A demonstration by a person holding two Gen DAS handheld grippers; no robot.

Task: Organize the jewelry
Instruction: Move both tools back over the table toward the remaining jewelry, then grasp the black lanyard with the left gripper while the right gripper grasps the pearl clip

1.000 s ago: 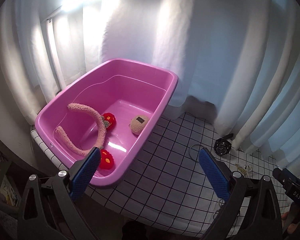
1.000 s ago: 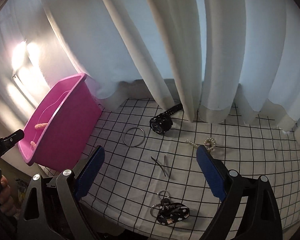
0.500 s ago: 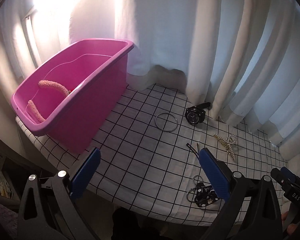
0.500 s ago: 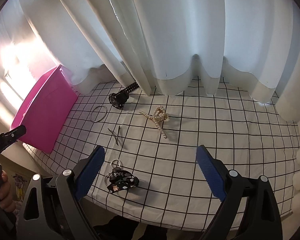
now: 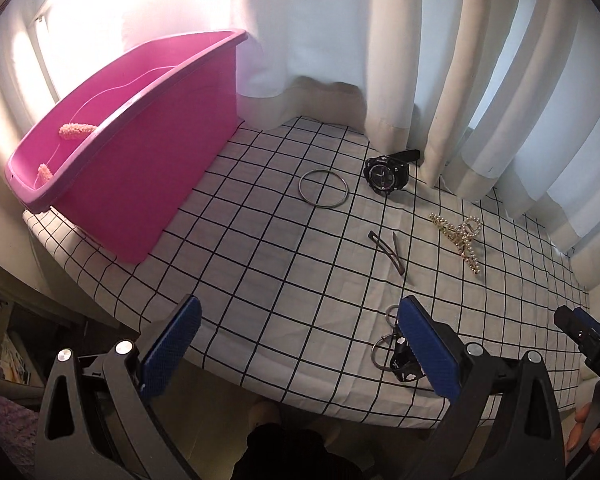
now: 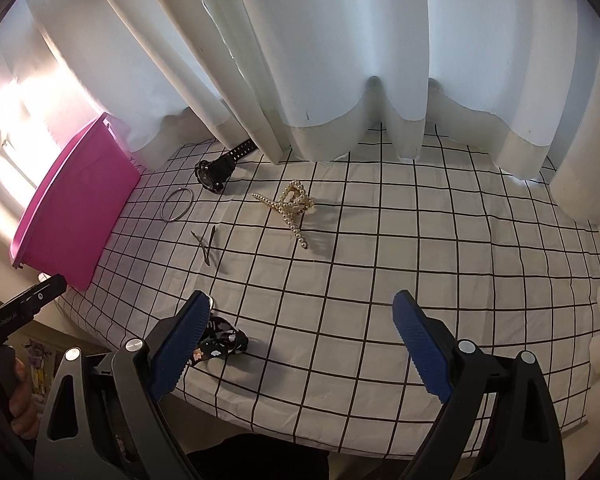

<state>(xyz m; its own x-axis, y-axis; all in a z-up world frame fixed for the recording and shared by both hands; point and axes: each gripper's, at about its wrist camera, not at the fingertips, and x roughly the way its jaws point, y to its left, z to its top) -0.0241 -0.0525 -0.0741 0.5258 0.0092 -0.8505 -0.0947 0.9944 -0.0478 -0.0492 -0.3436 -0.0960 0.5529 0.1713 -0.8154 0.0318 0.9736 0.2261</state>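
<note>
While both grippers, left [image 5: 298, 344] and right [image 6: 300, 340], hang spread and empty, the picking step seems about to begin. Next probably means closing on the keyring [image 6: 220, 340], then carrying it to the bin [image 5: 140, 168].

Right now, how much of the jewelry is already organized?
Partly done: the pink bin already holds a fuzzy headband. Nothing is in hand; both claws are open. Left on the cloth: bangle, watch, pearl clip, hairpins, keychain.
</note>
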